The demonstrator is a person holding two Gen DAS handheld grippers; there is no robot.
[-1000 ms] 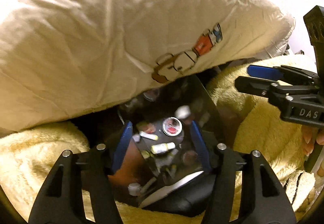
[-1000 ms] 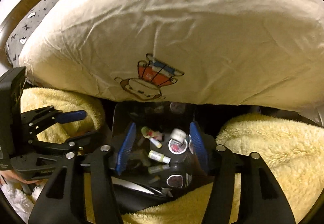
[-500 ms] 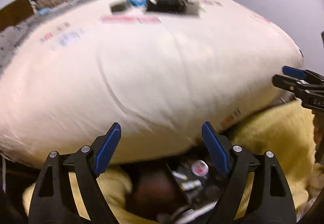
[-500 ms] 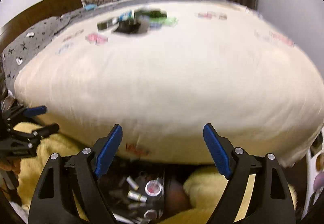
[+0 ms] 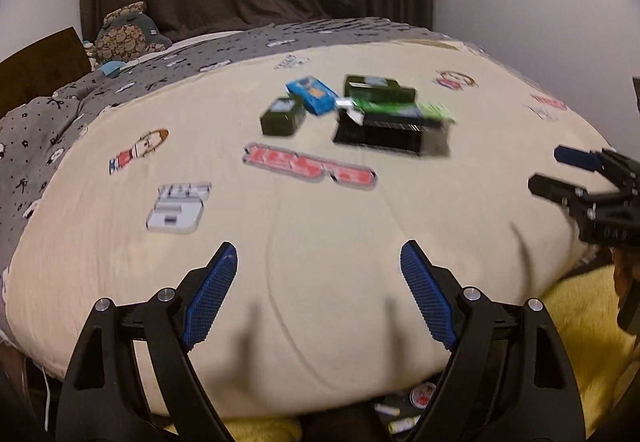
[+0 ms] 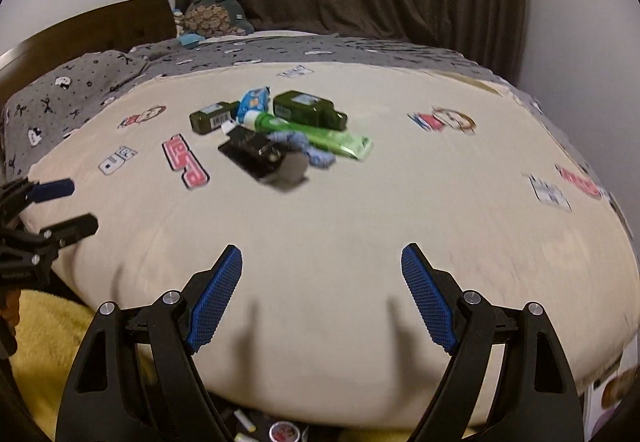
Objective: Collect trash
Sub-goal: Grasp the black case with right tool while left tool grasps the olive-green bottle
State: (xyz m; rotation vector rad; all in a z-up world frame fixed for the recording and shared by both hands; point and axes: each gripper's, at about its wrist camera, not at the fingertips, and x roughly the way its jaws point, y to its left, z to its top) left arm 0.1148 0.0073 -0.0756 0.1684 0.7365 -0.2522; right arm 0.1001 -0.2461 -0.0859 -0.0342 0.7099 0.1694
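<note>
Both claws, your left claw [image 5: 319, 296] and right claw [image 6: 321, 296], are spread wide and empty above the cream quilt [image 6: 360, 226]. The trash pile [image 6: 276, 134] lies mid-bed, well ahead. Reach for one outlying piece, perhaps the green tube [image 6: 316, 132], rather than the heap. Motion blur smears the labels; the dark box's [image 6: 260, 154] make-up is unclear.

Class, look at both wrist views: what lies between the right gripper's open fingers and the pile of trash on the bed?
Only bare cream blanket separates the right gripper from the trash pile; the right wrist view shows it best. Nothing is held.
</note>
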